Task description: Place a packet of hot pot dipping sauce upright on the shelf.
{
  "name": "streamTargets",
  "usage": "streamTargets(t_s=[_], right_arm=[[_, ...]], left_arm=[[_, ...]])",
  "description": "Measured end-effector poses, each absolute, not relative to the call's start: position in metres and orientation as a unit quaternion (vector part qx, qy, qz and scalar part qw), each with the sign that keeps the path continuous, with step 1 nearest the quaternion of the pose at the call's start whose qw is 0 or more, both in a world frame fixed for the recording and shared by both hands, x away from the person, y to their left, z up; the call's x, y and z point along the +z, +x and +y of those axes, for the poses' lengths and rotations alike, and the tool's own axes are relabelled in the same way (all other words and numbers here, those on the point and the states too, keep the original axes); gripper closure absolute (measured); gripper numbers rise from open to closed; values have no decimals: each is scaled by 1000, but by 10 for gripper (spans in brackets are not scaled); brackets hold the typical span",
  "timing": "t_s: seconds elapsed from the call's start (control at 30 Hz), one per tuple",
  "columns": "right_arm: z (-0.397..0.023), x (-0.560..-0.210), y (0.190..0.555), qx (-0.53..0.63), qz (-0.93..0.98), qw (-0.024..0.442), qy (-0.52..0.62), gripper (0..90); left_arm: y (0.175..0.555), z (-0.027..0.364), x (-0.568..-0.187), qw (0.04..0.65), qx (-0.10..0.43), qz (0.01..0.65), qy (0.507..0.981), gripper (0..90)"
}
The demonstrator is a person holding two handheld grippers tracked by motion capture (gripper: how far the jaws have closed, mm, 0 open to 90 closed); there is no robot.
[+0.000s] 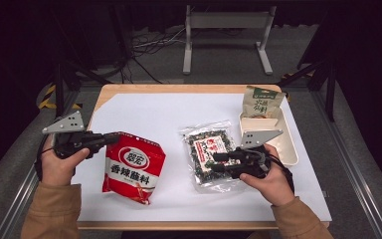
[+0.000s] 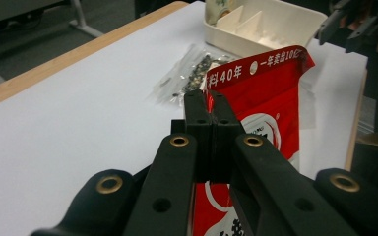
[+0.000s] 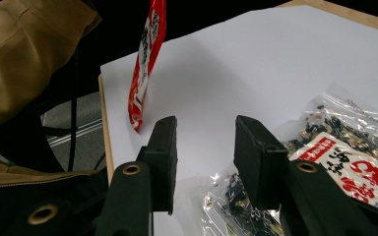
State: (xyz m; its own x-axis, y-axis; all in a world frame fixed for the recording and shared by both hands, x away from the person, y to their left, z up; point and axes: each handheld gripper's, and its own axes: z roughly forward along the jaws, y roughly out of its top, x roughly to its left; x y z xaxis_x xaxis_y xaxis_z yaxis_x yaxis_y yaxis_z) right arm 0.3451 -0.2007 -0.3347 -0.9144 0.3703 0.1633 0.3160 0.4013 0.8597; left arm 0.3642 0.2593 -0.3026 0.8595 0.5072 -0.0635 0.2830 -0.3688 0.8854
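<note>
On the white tabletop (image 1: 154,114), the red pouch (image 1: 133,168) hangs soft and light from its top seam, pinched by the closed left gripper (image 1: 113,139). The right gripper (image 1: 215,163), half open and empty, hovers over the slippery clear seaweed bag (image 1: 210,153).

Left claw (image 1: 113,138) pinches the red pouch (image 1: 134,167); right claw (image 1: 213,163) over the clear packet (image 1: 210,149).

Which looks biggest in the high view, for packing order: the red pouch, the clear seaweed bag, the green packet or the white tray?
1. red pouch
2. clear seaweed bag, close behind and partly covered by the right gripper
3. white tray, partly hidden, so unsure
4. green packet, standing in the tray farther from the camera
</note>
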Motion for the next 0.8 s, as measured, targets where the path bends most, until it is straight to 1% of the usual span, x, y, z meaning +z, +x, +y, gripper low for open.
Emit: streamTargets(t_s=[0.13,0.33,0.53,0.67,0.7,0.8], right_arm=[[-197,-331,342,510,837,29,197,608],[-194,-327,340,513,836,36,192,592],[-183,-324,340,515,836,44,183,552],[-175,-327,341,512,839,51,180,525],[-167,-330,342,507,842,53,179,498],[-157,-333,343,504,844,63,173,470]], left_arm=[[357,255,-296,517,106,222,820,897],[340,238,-282,519,107,177,829,898],[326,234,-271,518,142,171,826,898],[325,236,-269,526,141,172,821,898],[324,237,-269,534,133,171,817,898],[323,236,-269,545,127,161,813,898]])
